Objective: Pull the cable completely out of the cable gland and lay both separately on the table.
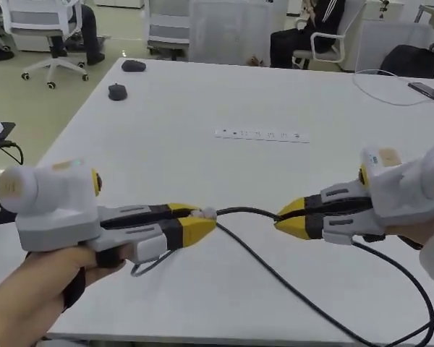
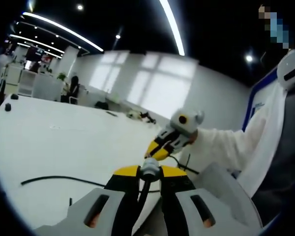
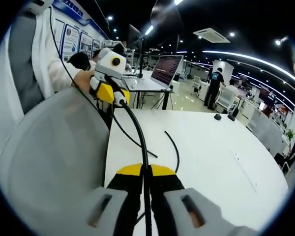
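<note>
Head view — left gripper [image 1: 202, 223], at 8 o'clock, is clamped on the pale cable gland [image 1: 206, 213], half hidden between its yellow tips. The right gripper [image 1: 281, 215], at 4 o'clock, pinches the black cable [image 1: 242, 210] — its tail leaves the frame at 5 o'clock.

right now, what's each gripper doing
left gripper: shut on the cable gland
right gripper: shut on the cable
</note>
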